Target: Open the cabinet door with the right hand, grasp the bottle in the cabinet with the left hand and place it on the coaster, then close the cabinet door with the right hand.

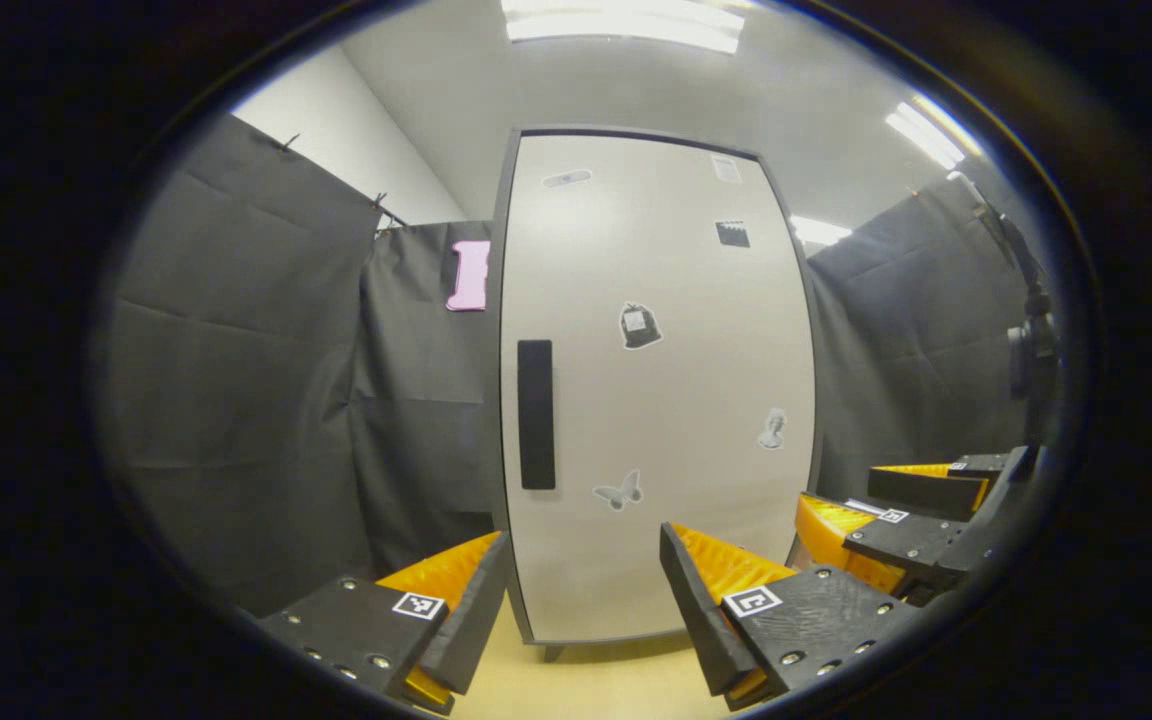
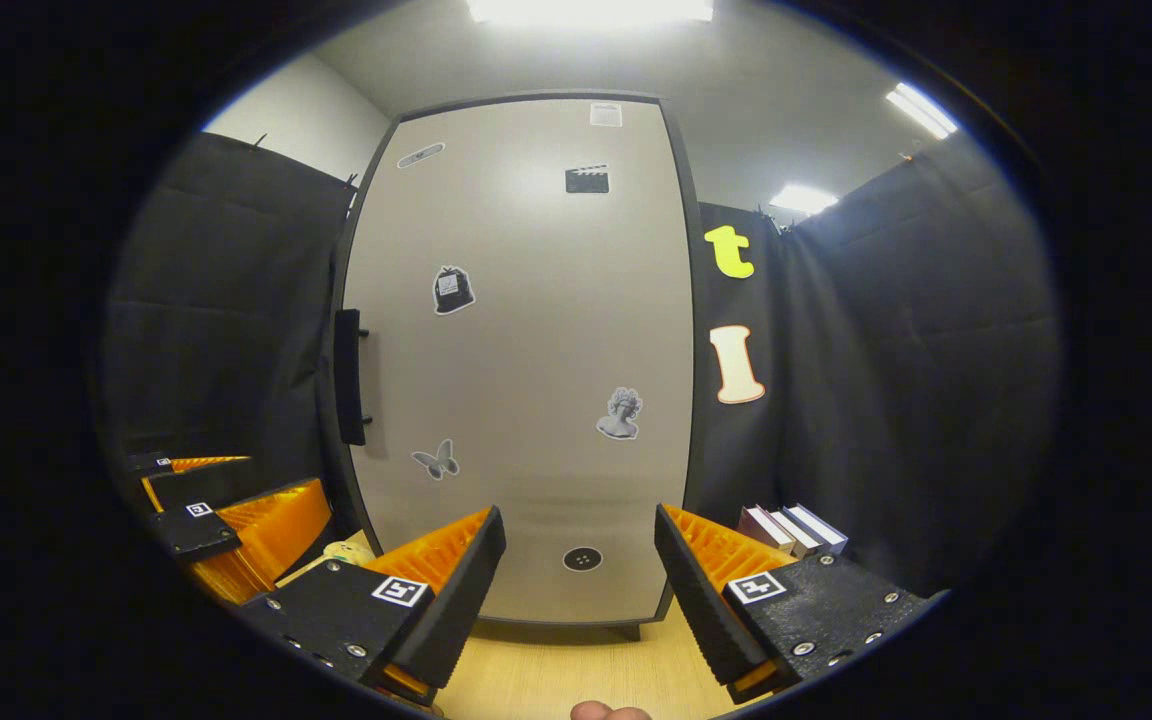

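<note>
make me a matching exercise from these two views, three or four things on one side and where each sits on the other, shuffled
Things:
1. tall black bar handle
2. butterfly sticker
3. clapperboard sticker
4. row of hardcover books

Places:
A. on the wooden table, right of the pale grey cabinet door
B. upper part of the door
C. door's left edge
D. lower left of the door face, right of the handle

Pairs: 1-C, 2-D, 3-B, 4-A

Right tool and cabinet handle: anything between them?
Nothing; in the right gripper view the open right tool faces the closed door, the handle up-left across bare air.
</note>
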`<state>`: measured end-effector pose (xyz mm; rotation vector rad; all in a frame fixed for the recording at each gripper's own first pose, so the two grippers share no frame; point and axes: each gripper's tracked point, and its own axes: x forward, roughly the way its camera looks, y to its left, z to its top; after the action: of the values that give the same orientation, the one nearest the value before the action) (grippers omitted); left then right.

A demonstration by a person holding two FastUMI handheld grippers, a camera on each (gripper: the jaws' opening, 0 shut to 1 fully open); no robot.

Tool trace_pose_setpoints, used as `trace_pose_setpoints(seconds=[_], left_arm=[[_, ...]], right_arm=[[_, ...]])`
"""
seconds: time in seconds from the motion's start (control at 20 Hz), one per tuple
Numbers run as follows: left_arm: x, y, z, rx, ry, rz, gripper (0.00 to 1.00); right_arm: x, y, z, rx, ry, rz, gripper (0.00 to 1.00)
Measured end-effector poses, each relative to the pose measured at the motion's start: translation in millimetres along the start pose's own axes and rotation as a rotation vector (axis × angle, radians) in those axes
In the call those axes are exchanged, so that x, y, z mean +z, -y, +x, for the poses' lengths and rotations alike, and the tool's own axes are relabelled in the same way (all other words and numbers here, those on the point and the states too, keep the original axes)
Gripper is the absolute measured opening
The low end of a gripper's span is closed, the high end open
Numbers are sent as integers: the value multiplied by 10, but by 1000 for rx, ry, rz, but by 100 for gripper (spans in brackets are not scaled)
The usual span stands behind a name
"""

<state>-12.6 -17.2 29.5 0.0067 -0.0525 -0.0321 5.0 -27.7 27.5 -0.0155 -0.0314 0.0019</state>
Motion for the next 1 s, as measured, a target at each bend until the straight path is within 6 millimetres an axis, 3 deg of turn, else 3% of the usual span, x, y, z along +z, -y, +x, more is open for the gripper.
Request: trace_pose_setpoints(seconds=[0.4,0.65,0.75,1.0], left_arm=[[-71,-206,-232,23,-7,4,85],[-10,-128,-417,13,12,27,85],[-36,-36,-463,-6,6,30,85],[-42,-67,-636,5,3,59,88]], right_arm=[[128,-20,153,15,38,-8,93],[114,-14,384,17,27,-16,93],[181,-33,467,18,37,-24,93],[389,-236,566,50,87,-47,93]])
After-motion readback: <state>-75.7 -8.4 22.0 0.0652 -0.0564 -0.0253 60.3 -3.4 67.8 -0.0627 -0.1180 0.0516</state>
